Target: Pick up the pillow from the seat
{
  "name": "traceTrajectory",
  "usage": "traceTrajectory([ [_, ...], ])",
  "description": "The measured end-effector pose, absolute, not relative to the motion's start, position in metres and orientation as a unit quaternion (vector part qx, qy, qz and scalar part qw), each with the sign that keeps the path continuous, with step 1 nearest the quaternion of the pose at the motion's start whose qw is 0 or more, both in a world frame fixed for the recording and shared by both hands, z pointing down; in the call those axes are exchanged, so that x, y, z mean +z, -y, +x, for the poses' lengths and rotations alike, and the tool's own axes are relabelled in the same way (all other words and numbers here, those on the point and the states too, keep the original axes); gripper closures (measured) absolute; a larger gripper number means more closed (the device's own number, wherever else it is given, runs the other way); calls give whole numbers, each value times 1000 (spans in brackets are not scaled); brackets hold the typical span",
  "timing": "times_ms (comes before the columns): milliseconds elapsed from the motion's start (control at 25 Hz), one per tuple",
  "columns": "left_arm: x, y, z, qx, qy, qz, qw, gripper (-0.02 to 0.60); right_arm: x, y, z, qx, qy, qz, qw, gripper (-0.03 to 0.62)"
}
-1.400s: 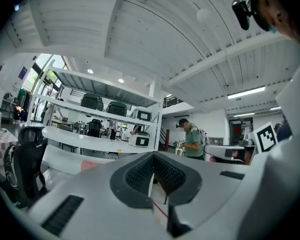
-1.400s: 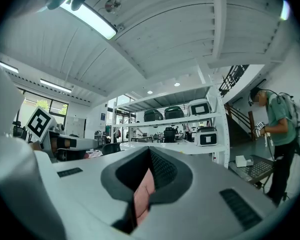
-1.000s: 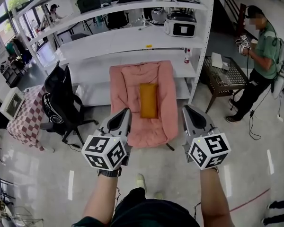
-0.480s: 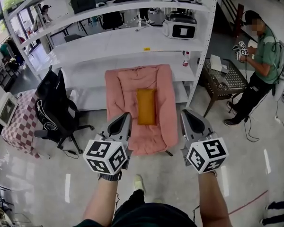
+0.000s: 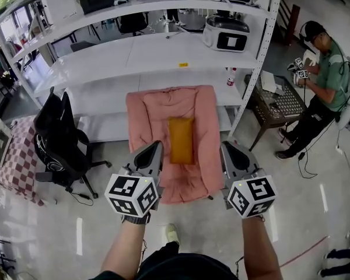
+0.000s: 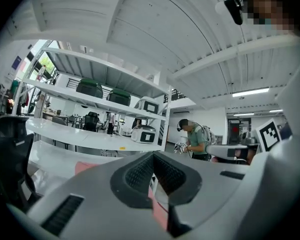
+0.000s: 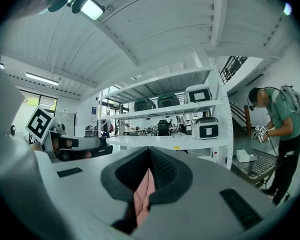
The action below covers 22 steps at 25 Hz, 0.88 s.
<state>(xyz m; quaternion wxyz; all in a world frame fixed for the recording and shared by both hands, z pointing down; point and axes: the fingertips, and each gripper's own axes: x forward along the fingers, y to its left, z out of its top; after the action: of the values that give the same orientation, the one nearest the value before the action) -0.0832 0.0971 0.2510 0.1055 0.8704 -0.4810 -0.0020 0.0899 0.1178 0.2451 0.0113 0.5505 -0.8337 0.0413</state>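
- A tall white shelving unit (image 5: 163, 57) fills the back of the room, carrying cases and appliances.
- A pink padded seat (image 5: 149, 121) stands on the floor against it.
- A black office chair (image 5: 55, 139) stands left of the seat; a person (image 5: 324, 80) stands well off to the right.
- The orange pillow (image 5: 181, 140) lies lengthwise in the middle of the seat, untouched.
- The left gripper (image 5: 154, 147) and right gripper (image 5: 226, 147) hover short of the seat, either side of the pillow, jaws closed together on nothing.
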Motion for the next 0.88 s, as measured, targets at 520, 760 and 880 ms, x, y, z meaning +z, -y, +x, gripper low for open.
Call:
traceTrajectory([
  [520, 269, -3, -120, -1, 450, 887, 104, 575, 264, -30, 40, 41, 816, 575, 28, 591],
  [760, 281, 17, -120, 0, 445, 889, 109, 575, 273, -9, 37, 44, 813, 579, 30, 591],
  [880, 288, 30, -120, 0, 446, 888, 113, 575, 278, 5, 35, 45, 816, 576, 31, 591],
])
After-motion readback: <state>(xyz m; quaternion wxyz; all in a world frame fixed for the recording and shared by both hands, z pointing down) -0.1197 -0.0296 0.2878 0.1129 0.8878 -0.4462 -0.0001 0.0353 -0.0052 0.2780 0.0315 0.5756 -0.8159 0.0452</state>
